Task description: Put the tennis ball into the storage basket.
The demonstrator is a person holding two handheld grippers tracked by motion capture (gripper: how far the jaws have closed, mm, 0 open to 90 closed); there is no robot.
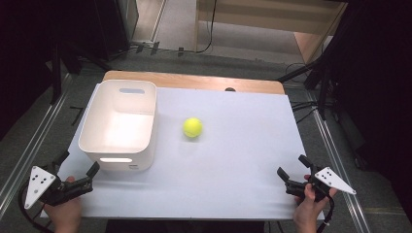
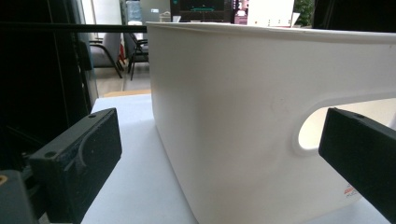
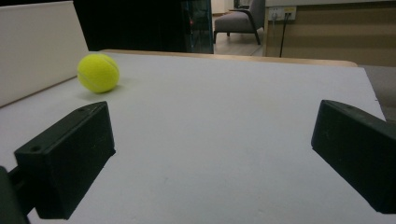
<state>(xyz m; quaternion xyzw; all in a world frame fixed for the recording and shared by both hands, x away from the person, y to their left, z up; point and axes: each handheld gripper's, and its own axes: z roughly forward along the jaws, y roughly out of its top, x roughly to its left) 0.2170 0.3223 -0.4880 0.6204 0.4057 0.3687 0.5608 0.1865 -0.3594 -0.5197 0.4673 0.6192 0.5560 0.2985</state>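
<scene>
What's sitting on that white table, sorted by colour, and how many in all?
White: 1, the bin
Yellow: 1, the tennis ball
Total: 2

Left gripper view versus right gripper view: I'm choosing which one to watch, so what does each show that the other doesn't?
The left gripper view alone gives the white bin's near wall close up, with its handle cutout, framed by the open left gripper. The right gripper view alone gives the yellow tennis ball resting on the table beside the bin's wall, ahead of the open right gripper. Both show the bin and the white tabletop.
</scene>
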